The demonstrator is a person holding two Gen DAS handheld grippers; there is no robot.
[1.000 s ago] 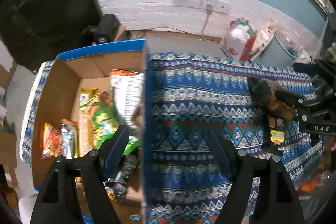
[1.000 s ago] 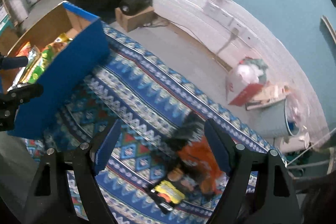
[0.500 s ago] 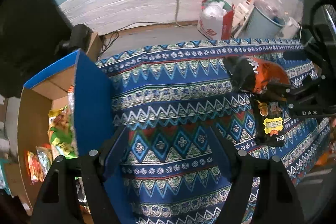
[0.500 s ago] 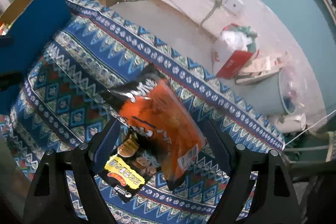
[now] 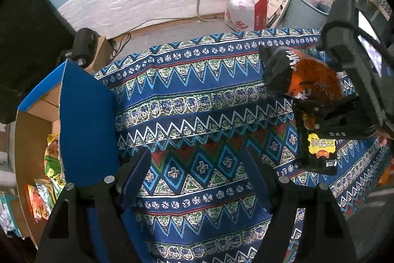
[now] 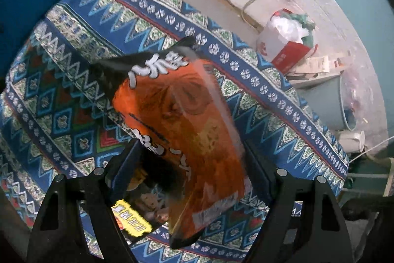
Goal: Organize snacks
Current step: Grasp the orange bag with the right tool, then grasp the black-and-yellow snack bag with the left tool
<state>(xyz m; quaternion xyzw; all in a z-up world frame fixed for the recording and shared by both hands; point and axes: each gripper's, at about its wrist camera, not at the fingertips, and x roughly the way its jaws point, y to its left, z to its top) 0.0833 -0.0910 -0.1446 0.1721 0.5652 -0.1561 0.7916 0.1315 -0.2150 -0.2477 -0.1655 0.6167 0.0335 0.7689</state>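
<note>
Orange-and-black snack bag (image 6: 182,120) lies on patterned cloth (image 5: 197,100) between right gripper (image 6: 192,164) jaws, closing, not pressing | left view only: cardboard box (image 5: 32,139) holding snack packets (image 5: 49,176); "DAS" on right gripper | left gripper (image 5: 197,164) spread, empty | black packet (image 6: 138,211) beneath bag

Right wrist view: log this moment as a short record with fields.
surface: patterned blue cloth
target: orange snack bag, lying on the cloth
under it: black packet with yellow label, partly covered
right claw: closing, fingers astride the orange snack bag, pads not yet pressing
left claw: open, nothing between its fingers
box: blue cardboard box holding snacks, at the cloth's edge
</note>
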